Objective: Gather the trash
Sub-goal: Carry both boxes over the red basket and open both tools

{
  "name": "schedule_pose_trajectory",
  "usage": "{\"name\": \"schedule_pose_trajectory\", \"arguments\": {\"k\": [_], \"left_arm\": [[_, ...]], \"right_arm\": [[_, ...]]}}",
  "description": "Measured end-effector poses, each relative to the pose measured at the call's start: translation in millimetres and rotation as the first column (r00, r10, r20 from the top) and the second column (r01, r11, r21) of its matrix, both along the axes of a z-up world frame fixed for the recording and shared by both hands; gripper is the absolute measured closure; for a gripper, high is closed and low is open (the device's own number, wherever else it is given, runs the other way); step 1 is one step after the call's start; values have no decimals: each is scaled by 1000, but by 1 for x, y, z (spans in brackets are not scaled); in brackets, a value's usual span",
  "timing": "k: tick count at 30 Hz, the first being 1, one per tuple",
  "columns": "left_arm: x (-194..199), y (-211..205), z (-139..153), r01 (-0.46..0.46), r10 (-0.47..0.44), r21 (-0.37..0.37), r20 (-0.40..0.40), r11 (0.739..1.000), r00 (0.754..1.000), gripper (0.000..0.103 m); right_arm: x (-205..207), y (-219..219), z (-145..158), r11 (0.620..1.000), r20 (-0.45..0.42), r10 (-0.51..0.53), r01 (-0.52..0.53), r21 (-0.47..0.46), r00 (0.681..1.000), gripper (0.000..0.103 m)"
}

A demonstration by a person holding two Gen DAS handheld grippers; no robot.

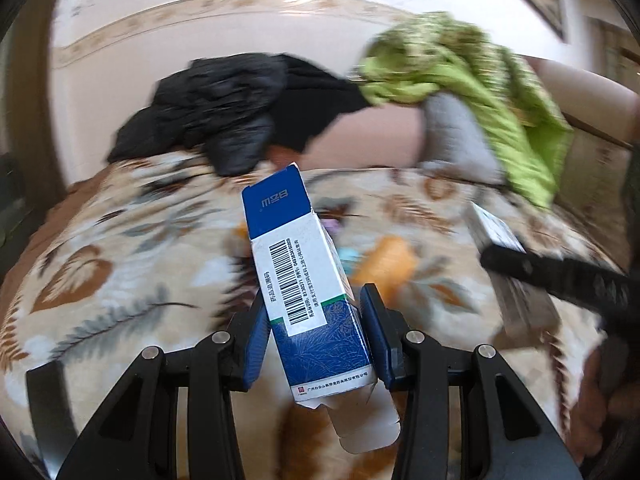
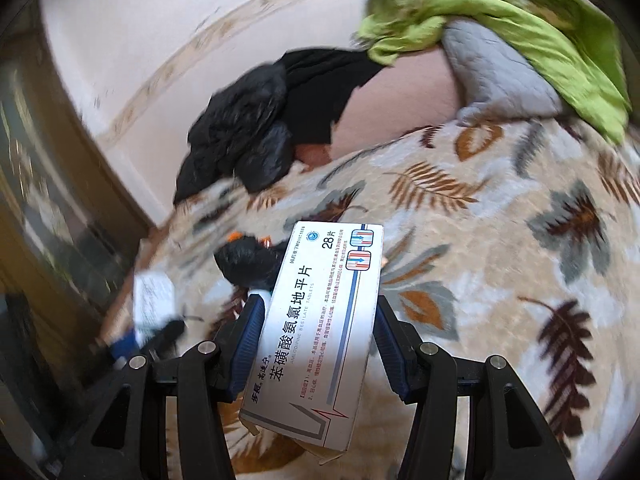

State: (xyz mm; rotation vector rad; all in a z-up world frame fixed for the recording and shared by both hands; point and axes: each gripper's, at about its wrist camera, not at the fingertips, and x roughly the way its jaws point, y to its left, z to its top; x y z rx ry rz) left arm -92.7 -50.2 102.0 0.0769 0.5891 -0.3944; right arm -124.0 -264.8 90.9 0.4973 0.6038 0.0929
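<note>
The left gripper (image 1: 314, 336) clamps a blue-and-white medicine box (image 1: 304, 280) with a barcode label, its bottom flap hanging open; the right gripper (image 2: 316, 340) pinches a white tablet box (image 2: 320, 328) printed with Chinese text; both are held above the leaf-patterned bed (image 2: 500, 240).

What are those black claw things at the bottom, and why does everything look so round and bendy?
They are two grabbers, each held in a person's hand, with a wide bendy-lens camera on each. One picture looks along the left gripper, which pinches a blue and white medicine box. The other looks along the right gripper, which pinches a white tablet box. Below them is a bed with a leaf-patterned blanket. At its far end lie a black jacket, a green cloth and a grey pillow. A black lump behind the tablet box is too blurry to name.
</note>
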Motion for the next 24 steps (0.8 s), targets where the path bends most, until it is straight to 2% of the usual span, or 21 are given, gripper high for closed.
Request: {"name": "schedule_pose_trajectory", "arguments": {"k": [3,7,9,12,14,15,16,18,19,20,21,23,24], "left_arm": [[-23,-21,6,107,-107,-18,-7,994,994,60],[-52,-54,14,277,-281,-66,-60,959,958,60],[-71,-75,19,372,-376,-64,-69,926,924,60],[-108,-114,28,505,-508,-58,-70,861,858,60],[-134,-145,33,605,-610,-74,-96,792,787,60],[-142,-155,34,633,-637,-79,-105,770,763,60],[-155,-174,35,682,-688,-93,-128,725,714,60],[-175,-200,35,742,-751,-121,-164,659,640,60],[-187,-219,33,779,-788,-139,-194,611,584,60],[-197,-235,29,804,-811,-147,-223,576,541,60],[-206,-248,25,820,-824,-149,-244,553,511,60],[-219,-269,19,840,-837,-139,-270,524,477,60],[-228,-285,14,856,-843,-129,-294,501,450,60]], "right_arm": [[-38,-22,11,999,19,-43,43,25,999,45],[-104,-61,26,993,28,-119,120,-4,992,45],[-140,-86,32,984,24,-177,177,-18,984,45],[-198,-126,35,956,8,-290,290,-36,957,44],[-239,-153,34,927,-15,-373,372,-46,928,44],[-257,-165,33,912,-25,-408,407,-45,912,44],[-275,-177,31,897,-41,-442,440,-42,896,44],[-303,-194,26,873,-65,-488,487,-27,871,44],[-314,-201,23,865,-75,-502,502,-18,862,44],[-323,-206,21,858,-82,-512,513,-9,855,45],[-330,-210,18,851,-87,-524,526,-2,847,44],[-343,-221,11,834,-98,-548,551,16,831,44],[-347,-225,7,828,-103,-555,561,28,825,44]]}}
